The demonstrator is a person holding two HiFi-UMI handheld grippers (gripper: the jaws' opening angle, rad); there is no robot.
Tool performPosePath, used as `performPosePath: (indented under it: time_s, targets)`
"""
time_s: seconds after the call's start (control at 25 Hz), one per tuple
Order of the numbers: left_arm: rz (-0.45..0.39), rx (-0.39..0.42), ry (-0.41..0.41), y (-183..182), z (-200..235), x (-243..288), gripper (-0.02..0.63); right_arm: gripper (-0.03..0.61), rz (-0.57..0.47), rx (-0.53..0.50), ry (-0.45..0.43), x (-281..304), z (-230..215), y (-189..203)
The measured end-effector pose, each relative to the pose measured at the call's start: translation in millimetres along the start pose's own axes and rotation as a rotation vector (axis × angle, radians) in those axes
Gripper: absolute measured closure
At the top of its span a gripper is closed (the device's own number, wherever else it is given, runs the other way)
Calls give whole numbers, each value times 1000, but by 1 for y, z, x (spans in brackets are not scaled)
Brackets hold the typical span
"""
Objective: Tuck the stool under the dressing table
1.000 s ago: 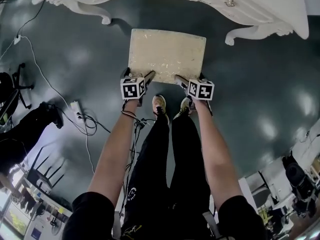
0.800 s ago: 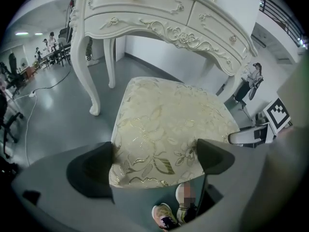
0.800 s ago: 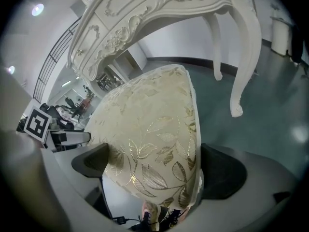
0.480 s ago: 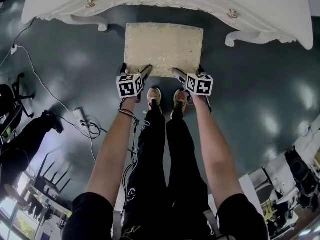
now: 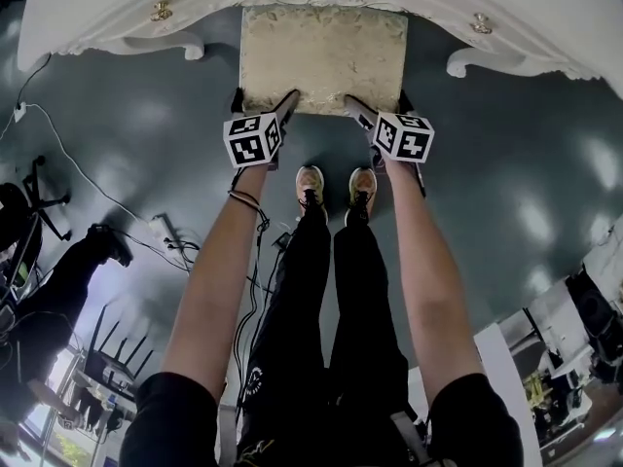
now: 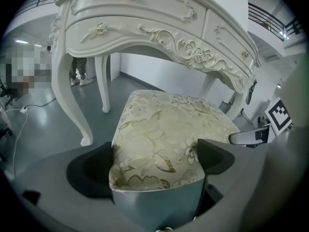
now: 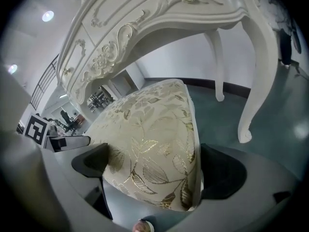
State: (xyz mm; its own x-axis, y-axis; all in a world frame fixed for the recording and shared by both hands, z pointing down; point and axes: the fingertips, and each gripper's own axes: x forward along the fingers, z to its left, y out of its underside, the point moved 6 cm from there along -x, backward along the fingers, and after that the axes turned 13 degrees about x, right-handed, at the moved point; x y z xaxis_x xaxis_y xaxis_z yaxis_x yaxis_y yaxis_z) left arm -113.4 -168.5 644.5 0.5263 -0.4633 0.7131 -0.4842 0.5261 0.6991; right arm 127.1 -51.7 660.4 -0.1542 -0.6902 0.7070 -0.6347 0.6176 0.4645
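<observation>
The stool (image 5: 323, 56) has a cream cushion with gold leaves, and its far edge lies under the front rim of the white dressing table (image 5: 117, 13). My left gripper (image 5: 277, 112) is shut on the cushion's near-left corner and my right gripper (image 5: 360, 113) on its near-right corner. In the left gripper view the stool (image 6: 169, 129) fills the gap of the left gripper (image 6: 154, 163), with the dressing table (image 6: 145, 18) close above. The right gripper view shows the stool (image 7: 149, 124) pinched by the right gripper (image 7: 157, 170) beneath the dressing table (image 7: 145, 23).
Curved table legs stand at either side of the stool: a left leg (image 6: 72, 91) and a right leg (image 7: 260, 71). Cables (image 5: 97, 183) and a power strip (image 5: 161, 227) lie on the dark floor at left. The person's shoes (image 5: 311, 183) are just behind the stool.
The stool has slid forward with both grippers holding it, from clear of the table until its far edge is under the table's front. The person has stepped forward after it.
</observation>
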Motion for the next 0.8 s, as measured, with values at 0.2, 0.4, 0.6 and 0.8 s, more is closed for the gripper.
performPosePath:
  time_s: [0.2,0.4,0.6,0.8]
  targets:
    - [-46,-1,-12,-26,10,23,71,-20,-37,-13,-6,18,0,-33]
    - [-70,4,2,-51,16,43,71,-20,-106,-36,6,26,-1,-61]
    - [-87,76,-19,-36,20,24,72,57,-187,-30,71,3,3,-39]
    - [-59,215,-18,-3,3,18,72,94,-216,-116,164,-10,2,-9]
